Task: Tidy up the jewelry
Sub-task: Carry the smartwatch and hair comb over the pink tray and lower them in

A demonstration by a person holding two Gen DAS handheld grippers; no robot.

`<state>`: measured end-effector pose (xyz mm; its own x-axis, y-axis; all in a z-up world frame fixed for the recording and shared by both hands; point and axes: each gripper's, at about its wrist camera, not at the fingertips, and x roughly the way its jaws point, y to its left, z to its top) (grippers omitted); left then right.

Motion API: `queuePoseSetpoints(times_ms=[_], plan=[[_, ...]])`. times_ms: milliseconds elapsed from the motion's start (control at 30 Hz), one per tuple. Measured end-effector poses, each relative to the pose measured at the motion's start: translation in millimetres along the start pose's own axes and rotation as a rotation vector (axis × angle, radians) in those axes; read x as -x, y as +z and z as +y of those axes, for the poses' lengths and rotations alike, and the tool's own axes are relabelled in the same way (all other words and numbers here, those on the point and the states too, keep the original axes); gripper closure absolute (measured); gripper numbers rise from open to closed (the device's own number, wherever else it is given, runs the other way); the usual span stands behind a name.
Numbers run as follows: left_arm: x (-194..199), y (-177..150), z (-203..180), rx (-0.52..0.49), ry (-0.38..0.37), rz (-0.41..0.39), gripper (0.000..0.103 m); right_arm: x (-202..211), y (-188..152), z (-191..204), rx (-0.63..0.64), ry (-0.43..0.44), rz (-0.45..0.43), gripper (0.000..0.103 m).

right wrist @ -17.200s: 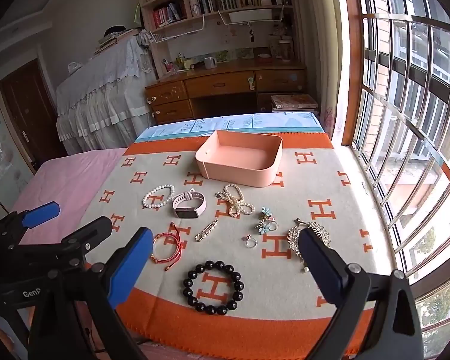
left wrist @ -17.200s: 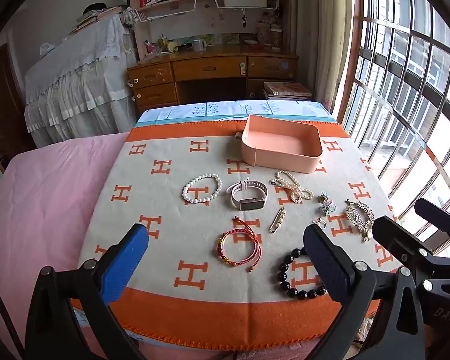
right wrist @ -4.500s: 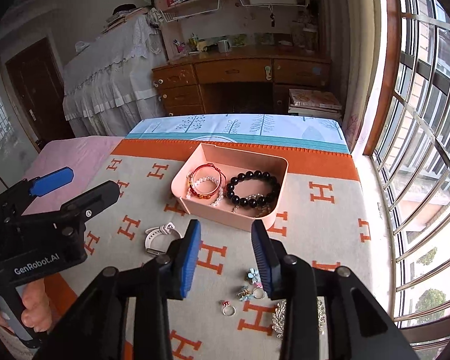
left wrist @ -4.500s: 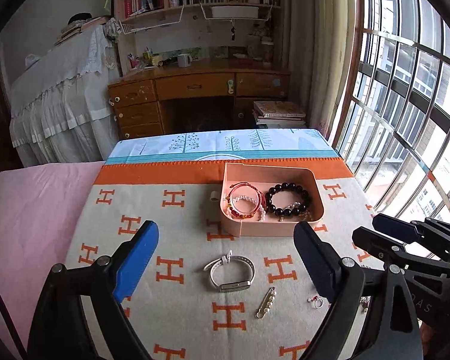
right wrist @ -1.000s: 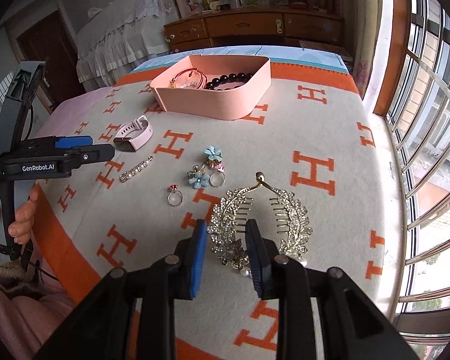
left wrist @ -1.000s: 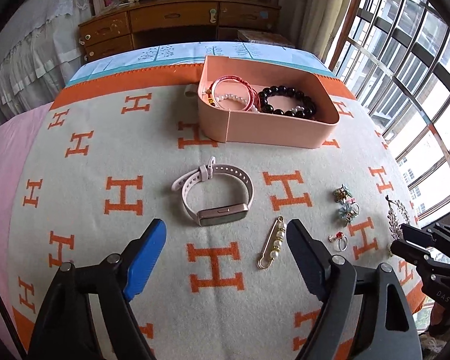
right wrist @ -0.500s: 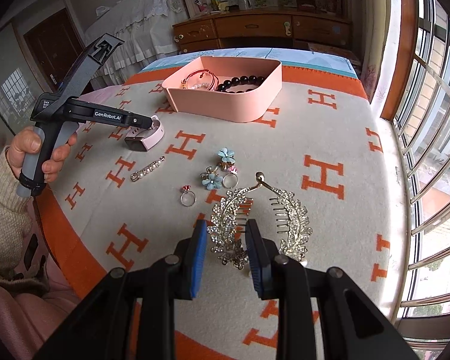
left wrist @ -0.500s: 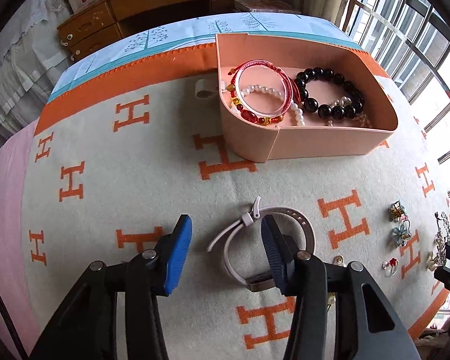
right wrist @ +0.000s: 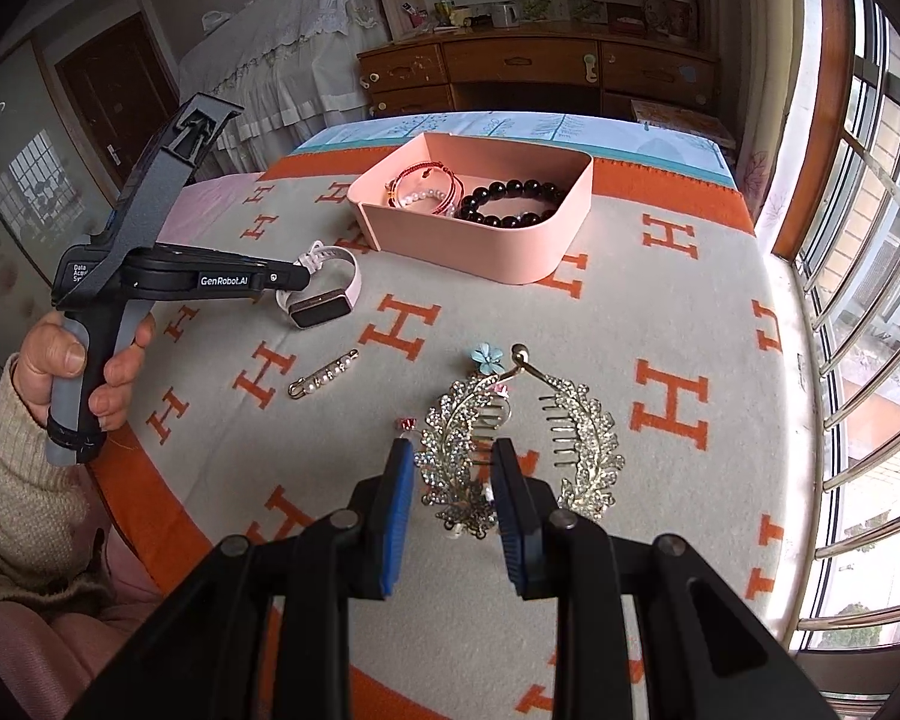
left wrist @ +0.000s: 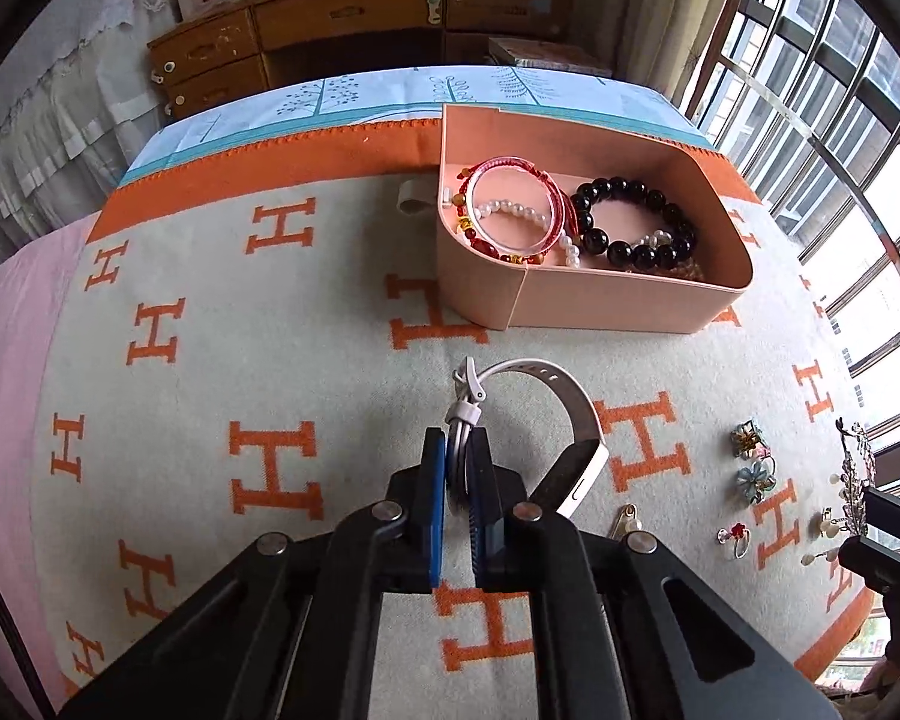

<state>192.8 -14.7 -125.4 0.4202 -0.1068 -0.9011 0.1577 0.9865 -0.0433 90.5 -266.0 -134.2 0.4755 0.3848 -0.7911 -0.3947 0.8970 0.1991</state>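
Observation:
My left gripper (left wrist: 457, 468) is shut on the strap of a pale pink smart band (left wrist: 561, 420), which hangs lifted just above the blanket; it also shows in the right wrist view (right wrist: 324, 294). The pink tray (left wrist: 606, 306) ahead holds a red cord bracelet (left wrist: 510, 216), a pearl bracelet (left wrist: 510, 213) and a black bead bracelet (left wrist: 630, 222). My right gripper (right wrist: 453, 492) is shut on the left wing of a rhinestone leaf hair comb (right wrist: 462, 450) and holds it above the blanket.
On the orange-and-cream blanket (right wrist: 660, 312) lie a pearl pin (right wrist: 324, 381), a ring with a red stone (left wrist: 732, 534), flower charms (left wrist: 750, 462) and a blue flower (right wrist: 487, 357). The blanket's right edge runs along the window (right wrist: 858, 240). A small loop (left wrist: 411, 201) lies left of the tray.
My left gripper closed on the smart band's strap and raised it off the blanket. My right gripper lifted the leaf comb a little.

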Motion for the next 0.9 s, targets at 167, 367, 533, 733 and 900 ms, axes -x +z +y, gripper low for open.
queuePoseSetpoints(times_ms=[167, 367, 533, 733, 900], plan=[[37, 8, -2, 0.000, -0.011, -0.085, 0.098, 5, 12, 11, 0.016, 0.002, -0.027, 0.077], [71, 23, -2, 0.006, -0.032, -0.171, 0.098, 17, 30, 19, 0.026, -0.007, -0.071, 0.077], [88, 39, -5, 0.000, -0.036, -0.220, 0.098, 31, 50, 22, 0.032, -0.023, -0.127, 0.077], [89, 63, -10, -0.005, -0.031, -0.247, 0.098, 41, 78, 20, 0.017, -0.036, -0.185, 0.077], [75, 79, -11, 0.002, -0.021, -0.239, 0.098, 39, 97, 17, -0.005, -0.045, -0.205, 0.077]])
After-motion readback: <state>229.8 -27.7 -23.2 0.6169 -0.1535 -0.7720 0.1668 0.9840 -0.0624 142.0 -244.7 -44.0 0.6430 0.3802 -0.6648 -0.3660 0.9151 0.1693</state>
